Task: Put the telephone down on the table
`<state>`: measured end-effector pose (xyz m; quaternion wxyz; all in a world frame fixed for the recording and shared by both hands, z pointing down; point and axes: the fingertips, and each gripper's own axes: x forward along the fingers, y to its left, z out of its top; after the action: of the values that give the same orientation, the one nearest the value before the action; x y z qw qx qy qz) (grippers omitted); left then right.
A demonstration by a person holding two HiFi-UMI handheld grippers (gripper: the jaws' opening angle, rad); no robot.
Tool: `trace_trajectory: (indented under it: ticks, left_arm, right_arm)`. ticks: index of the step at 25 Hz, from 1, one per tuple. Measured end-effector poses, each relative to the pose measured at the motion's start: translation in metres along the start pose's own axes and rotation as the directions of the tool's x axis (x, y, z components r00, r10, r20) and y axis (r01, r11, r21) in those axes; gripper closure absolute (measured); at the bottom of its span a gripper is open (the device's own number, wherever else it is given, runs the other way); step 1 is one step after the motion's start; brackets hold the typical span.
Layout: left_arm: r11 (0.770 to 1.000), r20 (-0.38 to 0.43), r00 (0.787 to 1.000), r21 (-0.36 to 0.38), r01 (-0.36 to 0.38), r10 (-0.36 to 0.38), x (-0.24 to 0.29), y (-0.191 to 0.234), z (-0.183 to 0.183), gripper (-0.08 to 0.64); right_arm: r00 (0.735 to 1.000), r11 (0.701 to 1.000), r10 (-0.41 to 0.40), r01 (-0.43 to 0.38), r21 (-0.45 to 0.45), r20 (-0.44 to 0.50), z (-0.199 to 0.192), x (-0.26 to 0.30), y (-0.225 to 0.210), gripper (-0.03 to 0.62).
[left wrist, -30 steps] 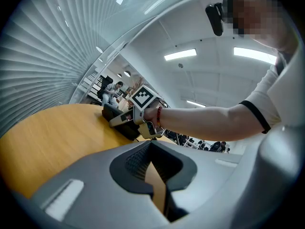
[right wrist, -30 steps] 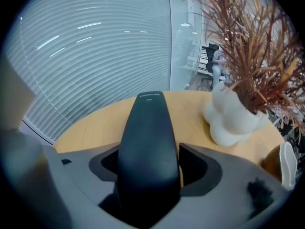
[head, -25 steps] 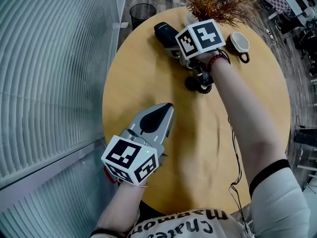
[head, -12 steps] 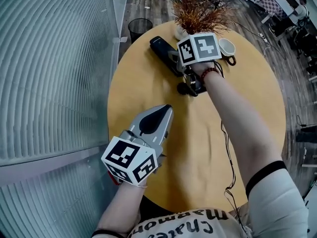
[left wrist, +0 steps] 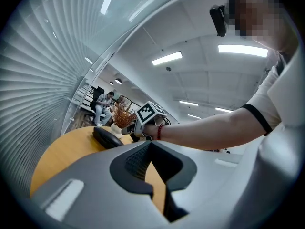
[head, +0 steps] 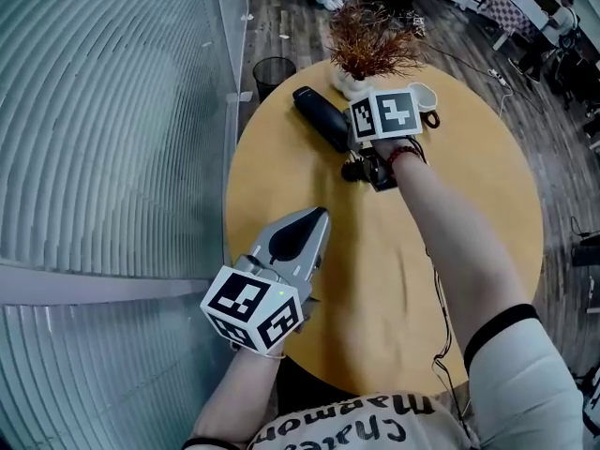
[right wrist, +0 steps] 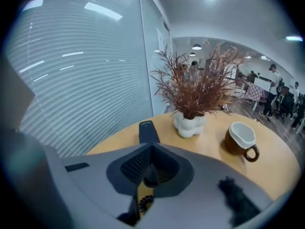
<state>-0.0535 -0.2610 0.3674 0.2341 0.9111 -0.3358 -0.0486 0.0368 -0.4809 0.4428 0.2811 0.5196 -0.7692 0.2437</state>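
The black telephone handset (head: 321,118) lies flat on the round wooden table (head: 375,279), toward its far side. My right gripper (head: 354,137) sits at the handset's near end with its jaws shut tip to tip. In the right gripper view the handset (right wrist: 148,130) stretches away beyond the closed tips (right wrist: 151,146), and the coiled cord (right wrist: 145,202) shows below them; nothing is pinched. My left gripper (head: 319,214) hovers shut over the table's near left part, empty. From the left gripper view the handset (left wrist: 107,138) and the right gripper's marker cube (left wrist: 150,112) show ahead.
A white vase of dried red branches (head: 361,50) stands just beyond the handset. A brown cup (head: 427,95) sits to its right. The black coiled cord (head: 361,169) bunches by my right wrist. A ribbed glass wall (head: 94,157) runs along the left; a black bin (head: 274,71) stands on the floor.
My right gripper's jaws have come together beside the handset, which stays lying on the table. The left gripper has held its place.
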Motion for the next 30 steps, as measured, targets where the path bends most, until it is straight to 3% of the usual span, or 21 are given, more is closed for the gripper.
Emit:
trace_trajectory:
  ticks: [4, 9, 13, 18, 21, 24, 30]
  left_arm:
    - [1.000, 0.032, 0.999, 0.022, 0.022, -0.022, -0.006, -0.008, 0.023, 0.554]
    - [0.995, 0.069, 0.996, 0.089, 0.042, -0.049, -0.012, -0.033, 0.072, 0.554]
    - [0.984, 0.109, 0.989, 0.163, 0.077, -0.095, -0.018, -0.050, 0.107, 0.554]
    - [0.969, 0.151, 0.974, 0.208, 0.135, -0.168, -0.024, -0.080, 0.152, 0.554]
    - [0.962, 0.175, 0.964, 0.221, 0.161, -0.201, -0.030, -0.106, 0.146, 0.554]
    - [0.951, 0.194, 0.952, 0.244, 0.189, -0.239, -0.038, -0.132, 0.158, 0.554]
    - [0.920, 0.198, 0.926, 0.297, 0.257, -0.323, -0.039, -0.181, 0.186, 0.554]
  right_arm:
    - [0.988, 0.992, 0.092, -0.102, 0.078, 0.127, 0.018, -0.036, 0.028, 0.577]
    - [0.929, 0.964, 0.197, -0.241, 0.110, 0.312, 0.053, -0.112, 0.071, 0.577]
    - [0.851, 0.937, 0.252, -0.333, 0.103, 0.460, 0.076, -0.177, 0.101, 0.577]
    - [0.714, 0.888, 0.329, -0.457, 0.056, 0.619, 0.095, -0.264, 0.138, 0.577]
    - [0.664, 0.889, 0.320, -0.456, 0.027, 0.675, 0.071, -0.306, 0.145, 0.577]
    - [0.631, 0.908, 0.287, -0.418, 0.005, 0.721, 0.065, -0.345, 0.152, 0.577]
    - [0.622, 0.945, 0.221, -0.328, -0.007, 0.752, 0.064, -0.398, 0.148, 0.577]
